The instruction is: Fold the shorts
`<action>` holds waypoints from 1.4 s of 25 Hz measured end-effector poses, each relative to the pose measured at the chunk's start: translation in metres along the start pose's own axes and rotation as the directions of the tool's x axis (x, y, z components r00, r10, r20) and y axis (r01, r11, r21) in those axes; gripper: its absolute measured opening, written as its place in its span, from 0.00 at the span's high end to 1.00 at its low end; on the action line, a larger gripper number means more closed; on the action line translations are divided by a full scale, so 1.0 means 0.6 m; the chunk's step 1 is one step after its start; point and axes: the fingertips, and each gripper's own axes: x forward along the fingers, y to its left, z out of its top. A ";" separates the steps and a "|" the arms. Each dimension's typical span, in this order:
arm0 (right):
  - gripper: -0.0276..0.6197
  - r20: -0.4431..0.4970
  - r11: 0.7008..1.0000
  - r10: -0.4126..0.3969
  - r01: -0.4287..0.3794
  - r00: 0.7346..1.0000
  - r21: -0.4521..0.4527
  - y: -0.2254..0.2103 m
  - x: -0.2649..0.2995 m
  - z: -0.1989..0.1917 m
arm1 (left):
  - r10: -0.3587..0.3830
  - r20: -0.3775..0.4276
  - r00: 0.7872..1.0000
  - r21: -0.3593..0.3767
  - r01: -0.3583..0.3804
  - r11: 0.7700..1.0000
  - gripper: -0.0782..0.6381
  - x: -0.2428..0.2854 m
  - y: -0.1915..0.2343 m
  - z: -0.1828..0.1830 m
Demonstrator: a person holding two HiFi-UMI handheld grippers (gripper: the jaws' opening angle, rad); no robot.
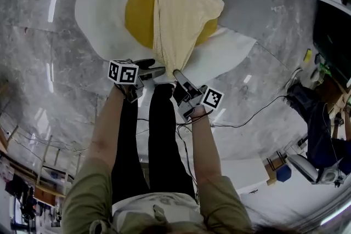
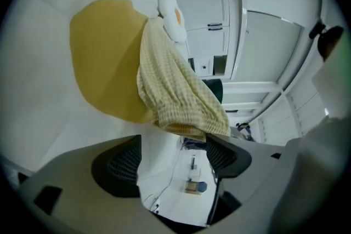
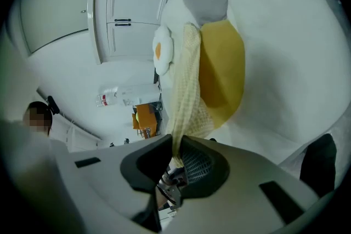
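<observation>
Olive sleeves and black trouser legs (image 1: 151,134) fill the 6 o'clock part of the head view; the person stands over a fried-egg-shaped rug (image 1: 101,3) on the marble floor (image 1: 44,74). Item: shorts (image 1: 184,13), pale yellow check, lying lengthwise across the rug's yolk (image 1: 137,13), the far end resting at 12 o'clock, the near end drawn up into a narrow neck at 6 o'clock. Right hand-held gripper (image 1: 178,74): jaws nearly together, pinching that neck of cloth, seen in its own view (image 3: 174,164) running from between the pads out over the yolk; probably held so to raise the near edge for carrying over. Left hand-held gripper (image 1: 156,70): at 9 o'clock of the right one, just beside the same edge; jaws wide in its own view (image 2: 173,159), nothing between the pads, the gathered edge of the shorts (image 2: 175,90) just beyond their tips, probably so placed to take the second corner. Fold judged not yet made.
</observation>
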 end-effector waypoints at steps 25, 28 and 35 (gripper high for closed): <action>0.85 -0.105 0.992 -0.095 0.085 0.990 -0.092 -0.013 -0.048 0.035 | 0.011 0.396 0.918 -0.363 0.146 0.920 0.84 -0.022 -0.018 0.078; 0.85 -0.090 0.987 -0.162 0.162 0.983 -0.007 -0.043 -0.052 0.016 | 0.060 0.372 0.926 -0.359 0.084 0.930 0.85 -0.043 -0.019 0.059; 0.85 -0.170 0.972 -0.206 0.222 0.964 0.079 -0.077 -0.061 -0.081 | 0.154 0.329 0.932 -0.415 -0.004 0.910 0.85 -0.111 -0.018 -0.033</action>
